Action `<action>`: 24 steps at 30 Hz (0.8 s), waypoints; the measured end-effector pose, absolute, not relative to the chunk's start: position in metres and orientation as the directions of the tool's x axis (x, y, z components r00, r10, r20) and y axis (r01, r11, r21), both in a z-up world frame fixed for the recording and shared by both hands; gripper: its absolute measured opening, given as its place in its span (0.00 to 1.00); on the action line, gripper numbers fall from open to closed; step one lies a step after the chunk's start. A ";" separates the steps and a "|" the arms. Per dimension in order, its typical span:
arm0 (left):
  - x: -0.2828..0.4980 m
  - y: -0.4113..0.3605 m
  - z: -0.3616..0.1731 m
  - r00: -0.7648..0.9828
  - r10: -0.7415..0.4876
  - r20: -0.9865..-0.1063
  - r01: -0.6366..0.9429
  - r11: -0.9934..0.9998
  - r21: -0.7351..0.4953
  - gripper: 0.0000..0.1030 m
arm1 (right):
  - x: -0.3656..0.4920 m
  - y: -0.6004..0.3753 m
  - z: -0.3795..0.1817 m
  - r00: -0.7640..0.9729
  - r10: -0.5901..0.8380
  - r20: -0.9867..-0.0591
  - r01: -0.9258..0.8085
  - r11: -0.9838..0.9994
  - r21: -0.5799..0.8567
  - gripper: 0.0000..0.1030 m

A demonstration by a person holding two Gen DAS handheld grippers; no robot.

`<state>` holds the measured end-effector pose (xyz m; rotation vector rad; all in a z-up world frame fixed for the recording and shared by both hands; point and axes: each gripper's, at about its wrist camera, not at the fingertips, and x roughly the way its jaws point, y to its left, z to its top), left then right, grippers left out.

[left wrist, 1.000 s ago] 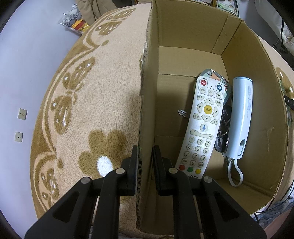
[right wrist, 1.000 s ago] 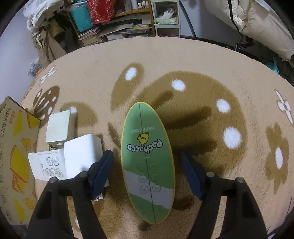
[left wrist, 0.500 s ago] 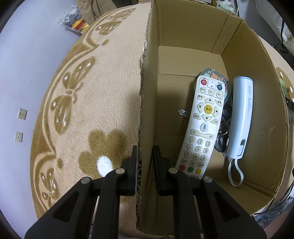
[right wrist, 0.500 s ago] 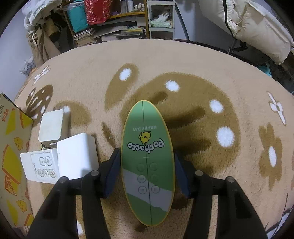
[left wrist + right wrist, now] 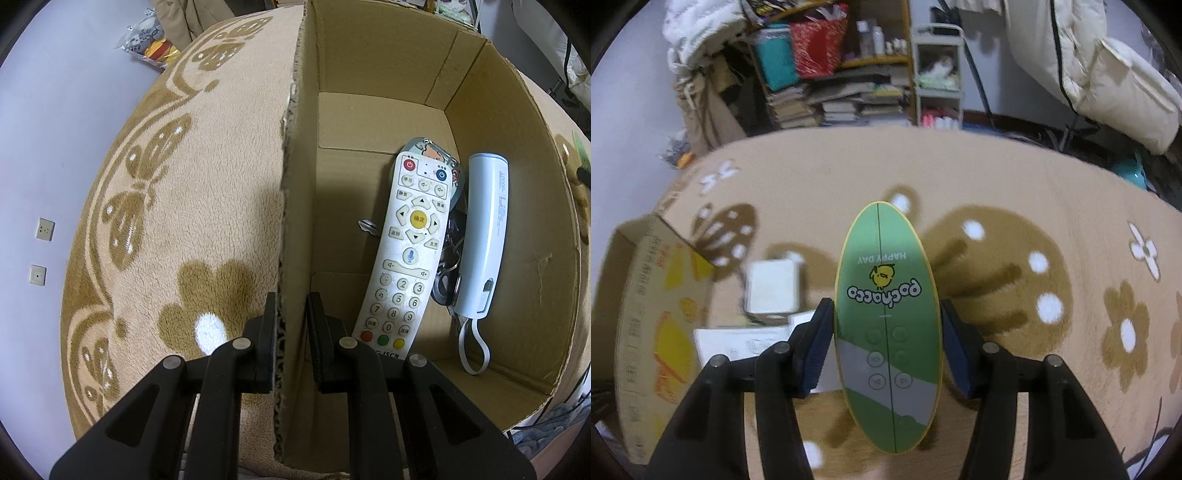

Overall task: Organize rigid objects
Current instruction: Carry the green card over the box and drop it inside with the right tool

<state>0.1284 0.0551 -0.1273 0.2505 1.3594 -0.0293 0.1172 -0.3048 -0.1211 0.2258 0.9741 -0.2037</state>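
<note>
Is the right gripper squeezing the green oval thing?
Touching. In the right wrist view both fingers of the right gripper press against the edges of the green oval thing, with no gap showing.

Right gripper (image 5: pixel 886 339): a second ago its jaws stood wide apart on either side of the green oval board (image 5: pixel 886 325), which lay flat on the rug (image 5: pixel 1015 184). Half a second ago the pads had closed in against the board's edges. Now clamped on both edges, and the board is raised off the rug, its far tip pitched up. View has tilted upward: shelves (image 5: pixel 849 74) at the back now fill the top of the frame. White boxes (image 5: pixel 772 288) sit lower and blurred from the motion.
</note>
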 end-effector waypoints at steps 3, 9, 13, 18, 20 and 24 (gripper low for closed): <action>0.128 0.055 -0.127 0.214 0.123 -0.969 0.165 0.973 0.160 0.14 | 0.118 -0.289 -0.108 0.576 -0.035 -0.817 0.228 0.966 0.120 0.58; 0.128 0.055 -0.128 0.213 0.123 -0.969 0.164 0.973 0.159 0.14 | 0.123 -0.245 -0.085 0.615 0.029 -0.788 0.123 0.983 0.133 0.58; 0.129 0.055 -0.128 0.212 0.120 -0.970 0.163 0.974 0.157 0.14 | 0.123 -0.216 -0.072 0.634 0.086 -0.768 0.052 0.987 0.154 0.58; 0.128 0.055 -0.128 0.213 0.124 -0.969 0.166 0.973 0.161 0.14 | 0.123 -0.186 -0.064 0.626 0.226 -0.746 -0.045 0.966 0.254 0.58; 0.128 0.054 -0.128 0.213 0.124 -0.969 0.166 0.973 0.161 0.14 | 0.124 -0.175 -0.064 0.620 0.257 -0.741 -0.073 0.960 0.272 0.58; 0.128 0.054 -0.128 0.213 0.124 -0.969 0.165 0.973 0.160 0.14 | 0.121 -0.152 -0.064 0.610 0.317 -0.726 -0.133 0.945 0.300 0.58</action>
